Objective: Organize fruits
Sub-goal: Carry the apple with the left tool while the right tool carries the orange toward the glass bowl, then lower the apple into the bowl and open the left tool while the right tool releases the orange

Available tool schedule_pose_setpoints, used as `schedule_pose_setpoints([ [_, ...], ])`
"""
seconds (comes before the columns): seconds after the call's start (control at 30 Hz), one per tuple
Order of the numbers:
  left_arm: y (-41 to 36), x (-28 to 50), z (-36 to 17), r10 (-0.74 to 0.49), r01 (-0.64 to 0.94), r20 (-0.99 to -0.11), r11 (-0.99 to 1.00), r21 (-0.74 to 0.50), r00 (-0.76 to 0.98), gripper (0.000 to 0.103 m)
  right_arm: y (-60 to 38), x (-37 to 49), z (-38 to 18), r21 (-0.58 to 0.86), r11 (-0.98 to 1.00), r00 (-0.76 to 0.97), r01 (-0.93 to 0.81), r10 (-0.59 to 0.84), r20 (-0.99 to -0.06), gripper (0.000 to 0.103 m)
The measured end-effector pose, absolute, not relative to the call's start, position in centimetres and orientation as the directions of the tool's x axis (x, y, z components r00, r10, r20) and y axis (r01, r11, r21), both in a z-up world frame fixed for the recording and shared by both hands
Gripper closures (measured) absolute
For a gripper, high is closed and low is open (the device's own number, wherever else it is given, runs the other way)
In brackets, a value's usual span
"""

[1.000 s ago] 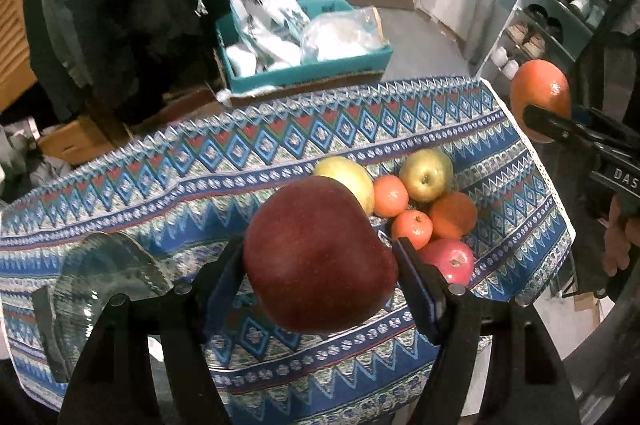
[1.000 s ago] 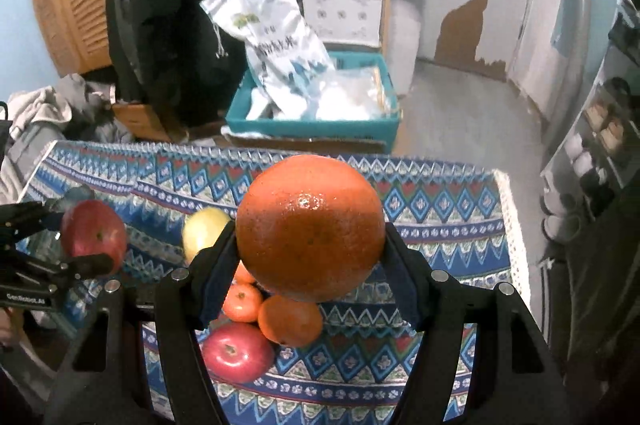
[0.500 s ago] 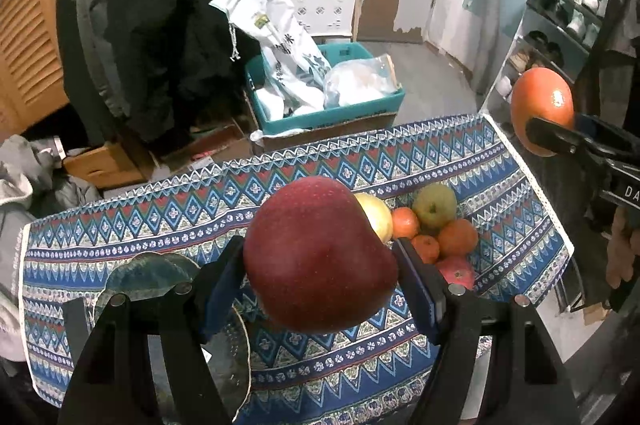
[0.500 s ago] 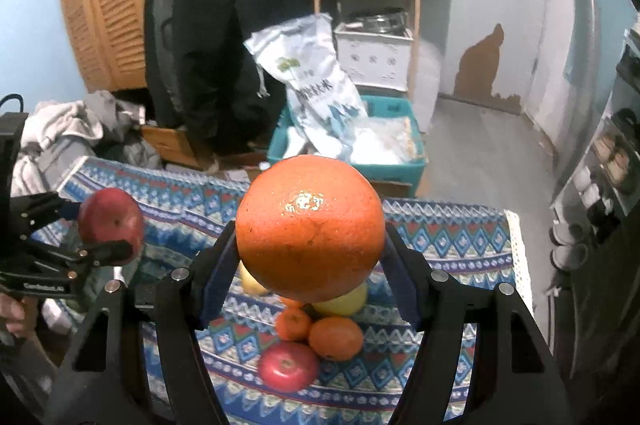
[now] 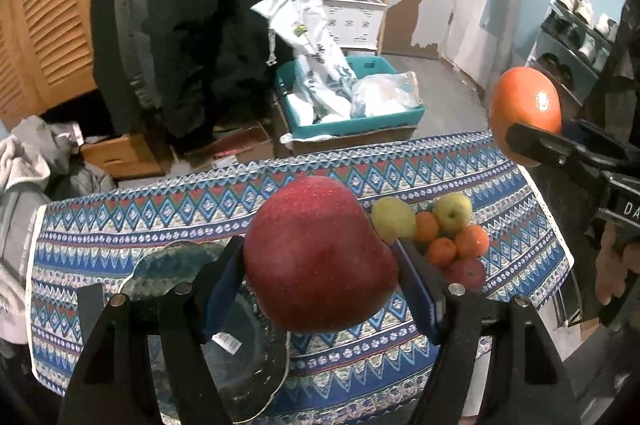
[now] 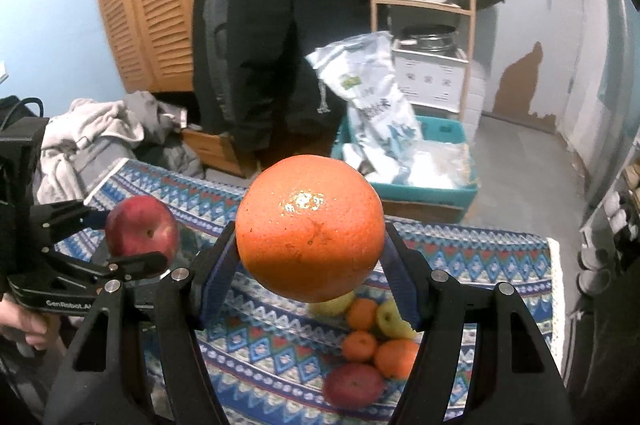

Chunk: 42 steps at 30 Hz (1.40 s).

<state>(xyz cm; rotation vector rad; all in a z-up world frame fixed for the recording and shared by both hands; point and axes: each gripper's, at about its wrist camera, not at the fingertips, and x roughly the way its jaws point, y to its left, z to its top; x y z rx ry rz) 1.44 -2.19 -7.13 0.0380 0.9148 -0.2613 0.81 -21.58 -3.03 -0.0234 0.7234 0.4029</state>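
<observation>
The left gripper (image 5: 320,265) is clamped on a big red apple (image 5: 320,257), both blue-padded fingers pressed against its sides, carried in the air above the patterned tablecloth (image 5: 160,221). Below and just to the left of that claw sits a clear glass plate (image 5: 244,357), lying flat on the cloth. Ahead and to the right of the claw, a cluster of loose fruit rests on the cloth: a yellow pear (image 5: 392,223), a green apple (image 5: 452,213), small tangerines (image 5: 472,241) and another red apple (image 5: 466,275), all touching or just beside one another. Over on the right, the right gripper (image 6: 310,257) grips a large orange (image 6: 310,227) firmly between its two fingers, held well above the table, with that same fruit cluster below and a little to the right of its fingers. Beyond the table, on the floor, a teal crate (image 6: 436,191) holds white bags.
</observation>
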Motion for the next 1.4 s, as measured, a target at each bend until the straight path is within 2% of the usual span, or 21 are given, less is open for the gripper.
schedule_pose_setpoints([
  [0.37, 3.1, 0.9, -7.6, -0.176, 0.158, -0.791, 0.982, -0.102, 0.585, 0.028, -15.1, 1.9, -4.8, 0.157, 0.878, 0.599, -0.452, 0.429, -0.676, 0.034],
  [0.8, 8.9, 0.7, -10.7, -0.114, 0.047, -0.83, 0.993, -0.106, 0.547, 0.028, -6.1, 3.2, -8.5, 0.199, 0.806, 0.472, -0.558, 0.505, -0.722, 0.034],
  [1.4, 13.6, 0.5, -17.9, -0.045, -0.05, -0.906, 0.996, -0.073, 0.421, 0.028, 0.4, 3.8, -17.0, 0.223, 0.755, 0.266, -0.617, 0.466, -0.844, 0.034],
])
